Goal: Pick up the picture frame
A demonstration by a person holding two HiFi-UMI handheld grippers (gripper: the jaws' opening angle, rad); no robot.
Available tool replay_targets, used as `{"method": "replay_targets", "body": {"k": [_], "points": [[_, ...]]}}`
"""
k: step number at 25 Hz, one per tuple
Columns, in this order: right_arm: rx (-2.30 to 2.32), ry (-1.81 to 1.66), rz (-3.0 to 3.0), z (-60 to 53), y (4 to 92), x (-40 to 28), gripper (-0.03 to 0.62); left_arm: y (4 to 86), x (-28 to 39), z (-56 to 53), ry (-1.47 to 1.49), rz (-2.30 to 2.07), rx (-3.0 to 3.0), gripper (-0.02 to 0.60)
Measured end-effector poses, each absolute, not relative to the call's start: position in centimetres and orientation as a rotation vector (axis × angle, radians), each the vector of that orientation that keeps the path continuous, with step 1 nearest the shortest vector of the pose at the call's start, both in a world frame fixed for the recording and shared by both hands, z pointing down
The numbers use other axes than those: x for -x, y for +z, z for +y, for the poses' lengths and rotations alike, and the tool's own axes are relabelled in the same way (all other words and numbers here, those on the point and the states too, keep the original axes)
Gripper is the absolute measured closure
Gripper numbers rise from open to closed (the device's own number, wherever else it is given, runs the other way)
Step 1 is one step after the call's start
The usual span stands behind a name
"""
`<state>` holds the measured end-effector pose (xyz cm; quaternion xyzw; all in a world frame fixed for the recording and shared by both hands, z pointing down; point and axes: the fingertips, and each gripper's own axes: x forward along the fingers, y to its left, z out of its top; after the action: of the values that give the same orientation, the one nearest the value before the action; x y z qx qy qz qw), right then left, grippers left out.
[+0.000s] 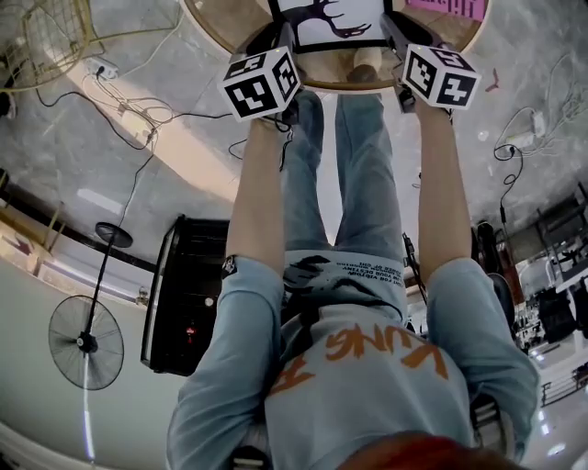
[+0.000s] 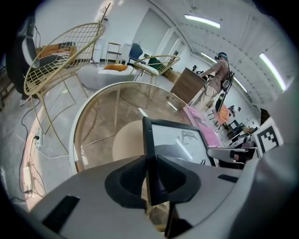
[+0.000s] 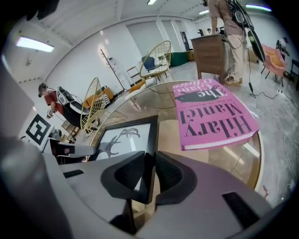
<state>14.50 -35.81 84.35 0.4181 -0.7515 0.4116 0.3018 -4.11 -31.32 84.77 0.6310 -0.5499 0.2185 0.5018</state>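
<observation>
The picture frame [image 1: 326, 23] is black-edged, with a dark antler-like print on white. It lies on a round glass table [image 1: 220, 32] at the top of the head view. My left gripper [image 1: 280, 41] grips its left edge and my right gripper [image 1: 395, 32] its right edge. In the left gripper view the picture frame [image 2: 180, 140] runs edge-on into my left gripper [image 2: 152, 175], both pads pressed on the black border. The right gripper view shows the same: the picture frame [image 3: 124, 140] has its border pinched in my right gripper [image 3: 150, 175].
A pink book [image 3: 212, 116] lies on the glass right of the frame. Gold wire chairs [image 2: 60, 56] stand beyond the table rim [image 2: 77, 140]. A person [image 3: 229, 28] stands at a wooden cabinet. Cables [image 1: 119, 101], a fan [image 1: 85, 341] and a black box [image 1: 188, 294] are on the floor.
</observation>
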Motion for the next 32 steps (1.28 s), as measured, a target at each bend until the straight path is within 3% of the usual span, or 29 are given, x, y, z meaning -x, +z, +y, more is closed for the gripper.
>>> {"method": "replay_targets", "body": {"k": [17,32], "points": [[-1.259,0.906,-2.220,-36.4,64.0,-6.8,0.526,64.1,12.1,-32.4,0.341,-1.475,-1.705,0.505],[-1.393,0.713,-2.419,-38.0,44.3,-4.2,0.528,43.4,14.8,-34.2,0.244,-1.663,-1.919,0.505]]}}
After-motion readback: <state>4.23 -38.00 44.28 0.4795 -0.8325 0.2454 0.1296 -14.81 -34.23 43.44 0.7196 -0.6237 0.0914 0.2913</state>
